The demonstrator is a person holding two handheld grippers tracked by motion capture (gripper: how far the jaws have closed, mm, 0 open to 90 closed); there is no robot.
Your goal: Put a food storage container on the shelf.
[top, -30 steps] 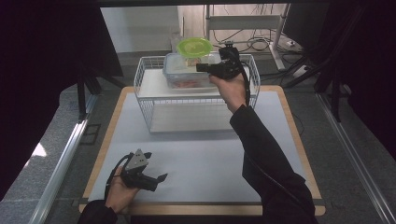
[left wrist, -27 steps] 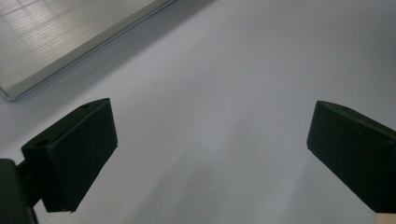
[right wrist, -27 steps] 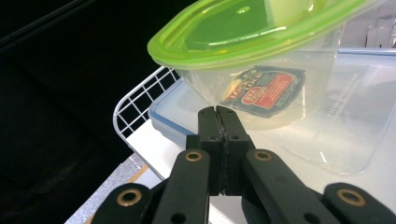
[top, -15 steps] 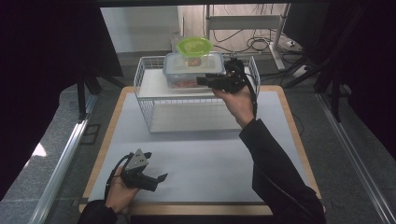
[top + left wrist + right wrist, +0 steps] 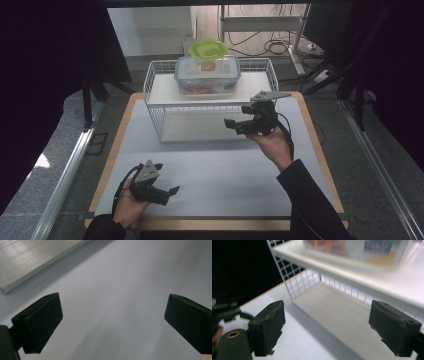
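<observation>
Lidded plastic food box (image 5: 207,75) on top shelf of wire rack (image 5: 159,107), likely stiff, light, slick-sided, best gripped at lid rim; right tongs (image 5: 239,125) wide and empty just beside rack, left tongs (image 5: 167,192) wide over tabletop (image 5: 215,170).

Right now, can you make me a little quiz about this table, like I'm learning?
1. True or false: the right tool is holding the clear food box.
2. Where does the food box sit? A) on the wire rack's top shelf B) on the table in front of the rack C) in the left tool
3. What colour is the bowl-like thing just behind the box?

Key:
1. False. Its jaws stand apart with nothing between them, in front of the rack.
2. A
3. Green
</observation>
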